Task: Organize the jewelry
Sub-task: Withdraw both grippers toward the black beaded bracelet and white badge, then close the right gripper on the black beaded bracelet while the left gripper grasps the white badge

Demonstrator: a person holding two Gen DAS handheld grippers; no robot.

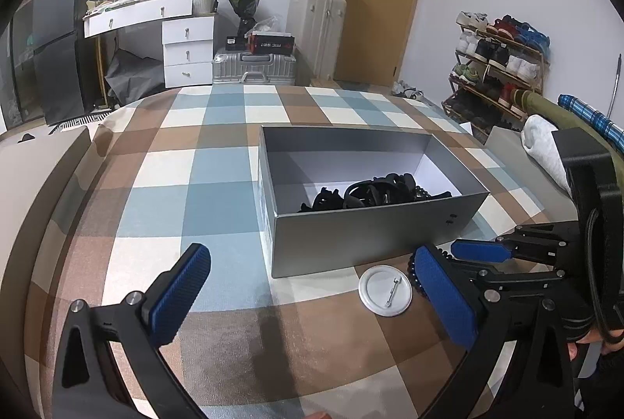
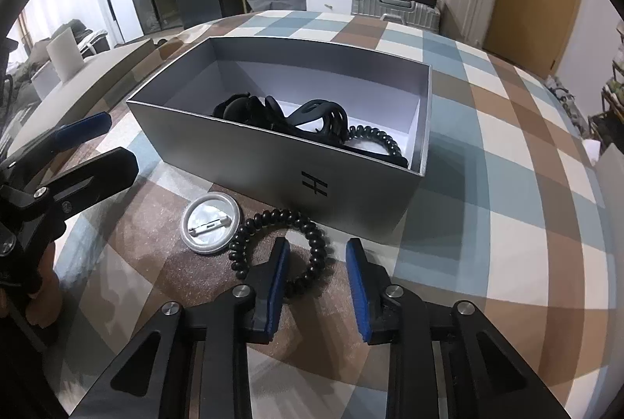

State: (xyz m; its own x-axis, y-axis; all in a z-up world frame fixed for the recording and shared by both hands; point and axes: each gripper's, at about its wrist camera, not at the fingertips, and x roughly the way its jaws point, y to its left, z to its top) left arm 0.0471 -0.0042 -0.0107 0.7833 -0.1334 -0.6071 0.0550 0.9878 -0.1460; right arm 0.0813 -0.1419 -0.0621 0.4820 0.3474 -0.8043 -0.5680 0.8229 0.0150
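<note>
Jewelry-wise, the black beaded bracelet (image 2: pixel 280 243) lies loose on the checked tablecloth (image 2: pixel 487 185), and the right gripper (image 2: pixel 318 282) sits right over its near edge with fingers spread apart, one blue pad (image 2: pixel 277 286) just touching the beads, nothing pinched. The left gripper (image 1: pixel 312 296) is wide open too, hovering over the cloth a bit to the side. Just beside the bracelet is a round white pin badge (image 2: pixel 210 224), lying back side up so the pin shows. Behind both stands the open grey box (image 2: pixel 273 154), which holds black hair claws (image 2: pixel 296 115) and another black beaded bracelet (image 2: pixel 382 142) at its right end.
</note>
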